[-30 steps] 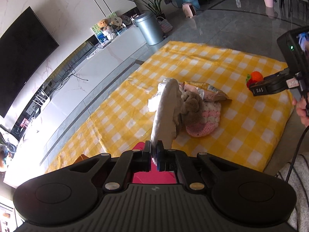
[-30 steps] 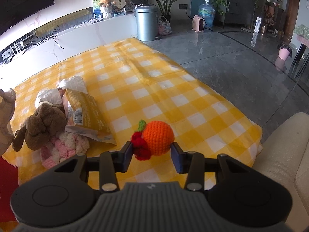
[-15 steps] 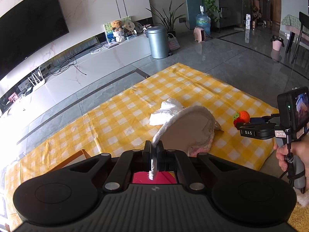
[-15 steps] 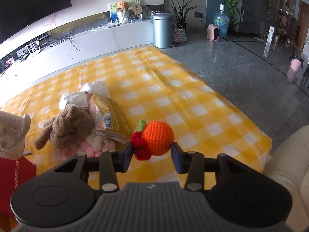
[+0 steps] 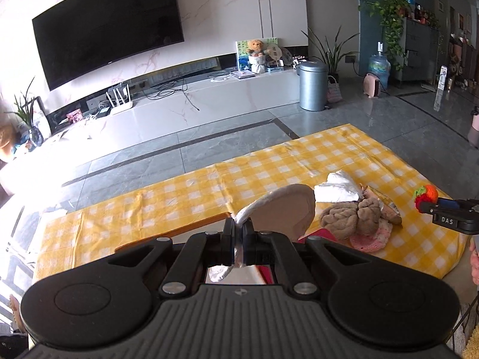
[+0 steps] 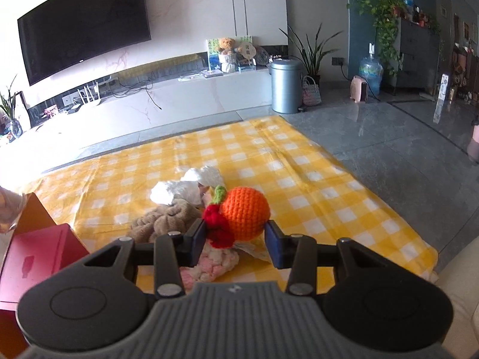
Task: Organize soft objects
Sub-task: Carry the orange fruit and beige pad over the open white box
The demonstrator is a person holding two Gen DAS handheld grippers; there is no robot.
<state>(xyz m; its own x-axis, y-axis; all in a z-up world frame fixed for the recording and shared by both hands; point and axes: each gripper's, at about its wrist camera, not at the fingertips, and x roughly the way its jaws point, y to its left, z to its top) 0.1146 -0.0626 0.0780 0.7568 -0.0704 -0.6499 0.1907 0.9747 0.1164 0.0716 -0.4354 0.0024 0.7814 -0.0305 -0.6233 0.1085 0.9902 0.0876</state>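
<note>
The left gripper point(image 5: 237, 240) is hiding most of the red box point(image 5: 321, 234). In the right view, the crochet orange point(image 6: 244, 217) is covering the snack bag, and the picture's left edge is cutting off the pale slipper point(image 6: 9, 212), leaving it blurred.
</note>
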